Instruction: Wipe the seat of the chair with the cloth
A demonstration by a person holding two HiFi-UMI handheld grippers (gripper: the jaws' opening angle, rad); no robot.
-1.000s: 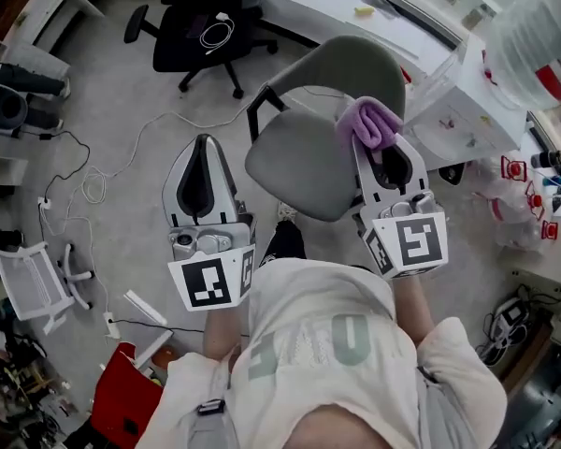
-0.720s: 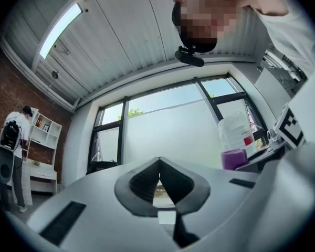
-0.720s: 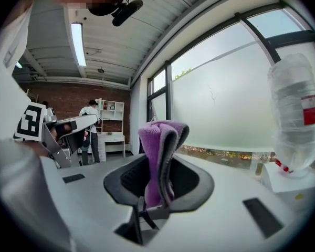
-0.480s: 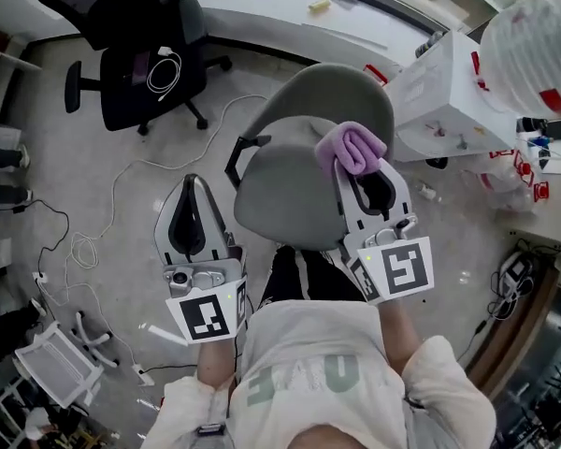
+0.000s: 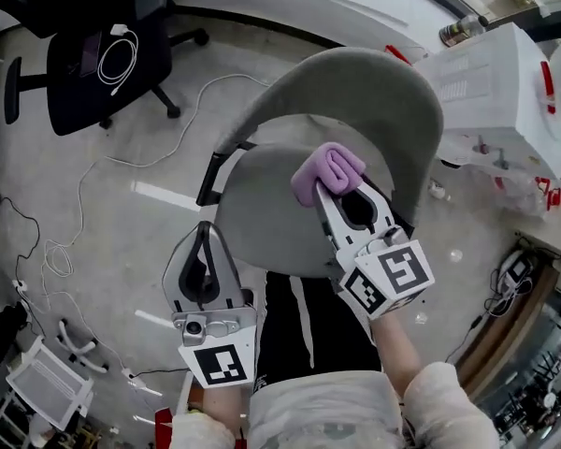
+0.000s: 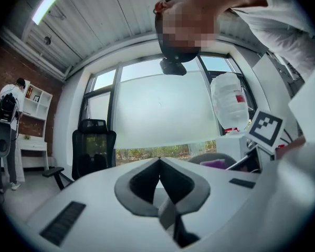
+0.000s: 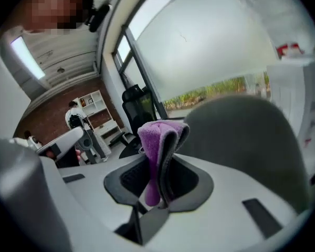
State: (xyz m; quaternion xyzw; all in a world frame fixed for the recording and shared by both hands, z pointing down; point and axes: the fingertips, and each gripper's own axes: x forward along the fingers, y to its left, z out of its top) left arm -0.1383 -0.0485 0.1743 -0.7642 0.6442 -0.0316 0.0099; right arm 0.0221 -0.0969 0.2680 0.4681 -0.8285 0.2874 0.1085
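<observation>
A grey chair's seat lies below me in the head view, its backrest curving behind it. My right gripper is shut on a folded purple cloth, held over the seat's back part near the backrest. In the right gripper view the cloth sticks up from between the jaws, with the backrest close behind. My left gripper is shut and holds nothing; it hangs over the floor by the seat's front left edge. Its jaws meet in the left gripper view.
A black office chair with a white cable on its seat stands at the upper left. Cables trail over the floor. A white box and a big water bottle are at the right. A person stands far off.
I have come closer to the grey chair. The right gripper with the cloth has moved in over the seat's back part. The left gripper has dropped lower and nearer the seat's front edge.
</observation>
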